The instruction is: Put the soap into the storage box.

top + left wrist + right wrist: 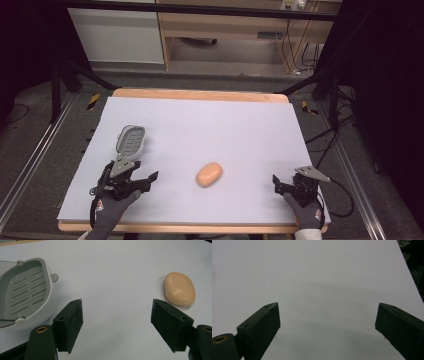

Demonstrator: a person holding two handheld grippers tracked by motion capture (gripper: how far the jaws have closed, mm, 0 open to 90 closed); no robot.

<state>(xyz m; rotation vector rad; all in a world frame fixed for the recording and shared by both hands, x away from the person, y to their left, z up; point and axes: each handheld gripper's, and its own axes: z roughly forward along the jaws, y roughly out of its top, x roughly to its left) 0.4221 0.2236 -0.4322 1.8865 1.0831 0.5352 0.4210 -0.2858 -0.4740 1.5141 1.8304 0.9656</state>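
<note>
Left gripper (pixel 116 325): jaws spread wide, empty, just above the table (pixel 240 125). Soap bar (pixel 179 289) lies ahead to its right; soap dish (pixel 23 292) to its left. Right gripper (pixel 327 327): jaws spread, empty, well apart from the soap.

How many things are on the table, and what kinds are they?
Soap bar: 1
Grey soap dish: 1
Hand-held grippers: 2, the left gripper and the right gripper, both open and empty
Total: 4
</note>
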